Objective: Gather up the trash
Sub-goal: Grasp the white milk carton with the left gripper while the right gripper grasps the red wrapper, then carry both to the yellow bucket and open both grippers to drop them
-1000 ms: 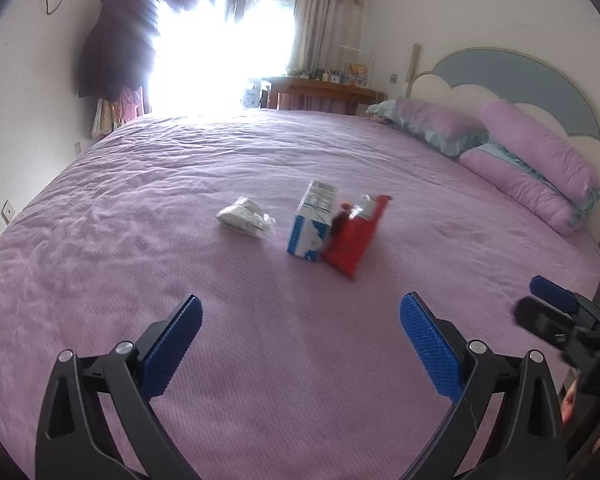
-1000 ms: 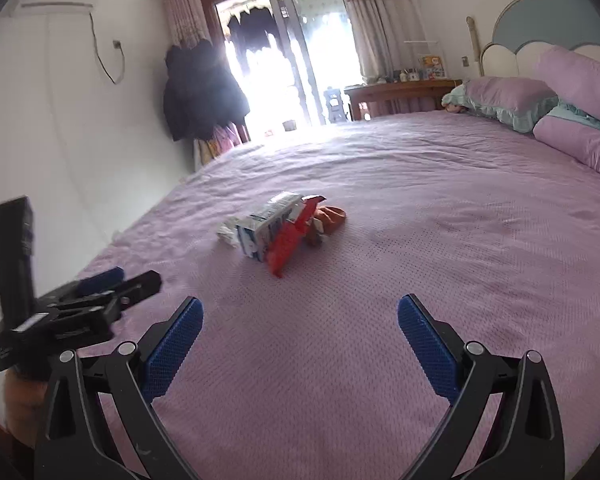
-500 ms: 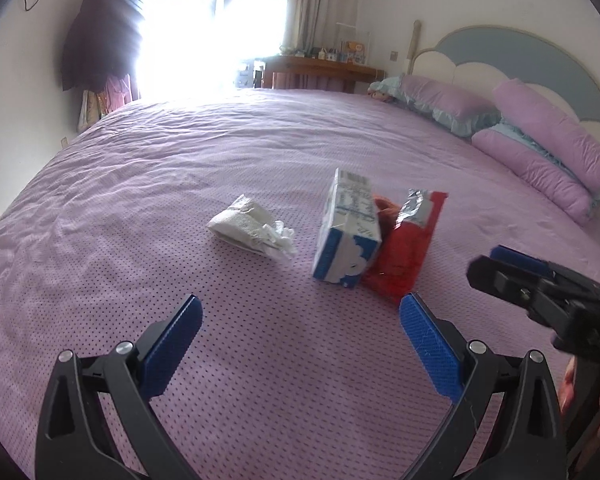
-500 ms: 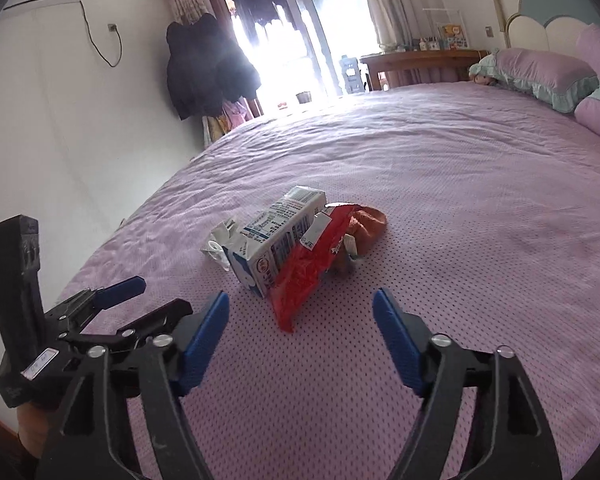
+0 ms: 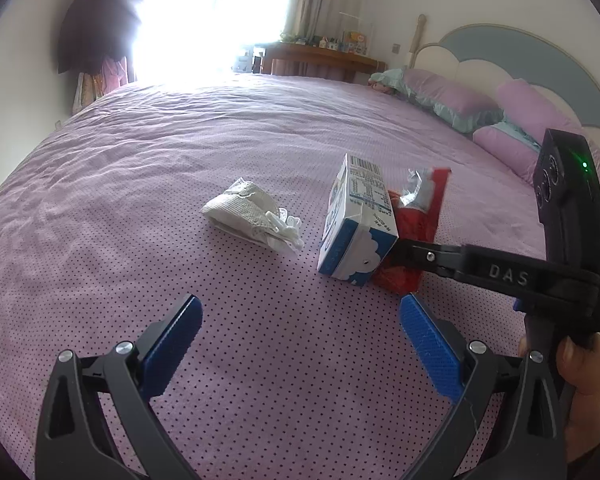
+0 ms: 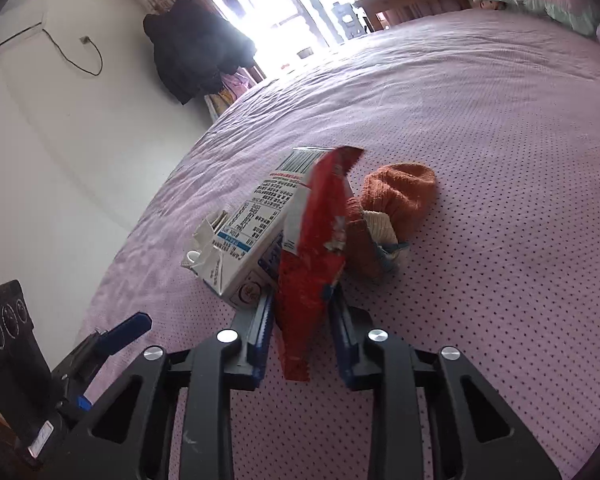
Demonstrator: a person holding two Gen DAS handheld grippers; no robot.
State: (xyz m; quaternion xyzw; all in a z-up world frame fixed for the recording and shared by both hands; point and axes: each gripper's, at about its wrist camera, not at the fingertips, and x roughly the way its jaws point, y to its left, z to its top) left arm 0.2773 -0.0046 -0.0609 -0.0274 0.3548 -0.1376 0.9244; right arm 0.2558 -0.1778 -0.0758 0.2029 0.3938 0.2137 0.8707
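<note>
On the purple bedspread (image 5: pixel 180 128) lie a blue-and-white milk carton (image 5: pixel 352 236), a red snack wrapper (image 5: pixel 418 216) leaning on it, and a crumpled white wrapper (image 5: pixel 248 212) to the left. In the right wrist view an orange sock (image 6: pixel 396 200) lies just behind the red wrapper (image 6: pixel 312 248) and the carton (image 6: pixel 252 236). My right gripper (image 6: pixel 302 300) is closing, with the wrapper's lower end between its blue pads, which touch it on both sides. My left gripper (image 5: pixel 300 308) stands wide open and empty, short of the carton. The right gripper (image 5: pixel 404 256) reaches in from the right.
Purple pillows (image 5: pixel 452 104) and a blue headboard (image 5: pixel 520 52) stand at the right. A wooden desk (image 5: pixel 320 56) and a bright window are at the far end. Dark coats (image 6: pixel 192 48) hang on the left wall. A hand (image 5: pixel 584 392) holds the right gripper's handle.
Both grippers came closer to the trash pile. The right gripper's jaws went from wide open to narrow around the red wrapper's lower end. The left jaws stayed wide.
</note>
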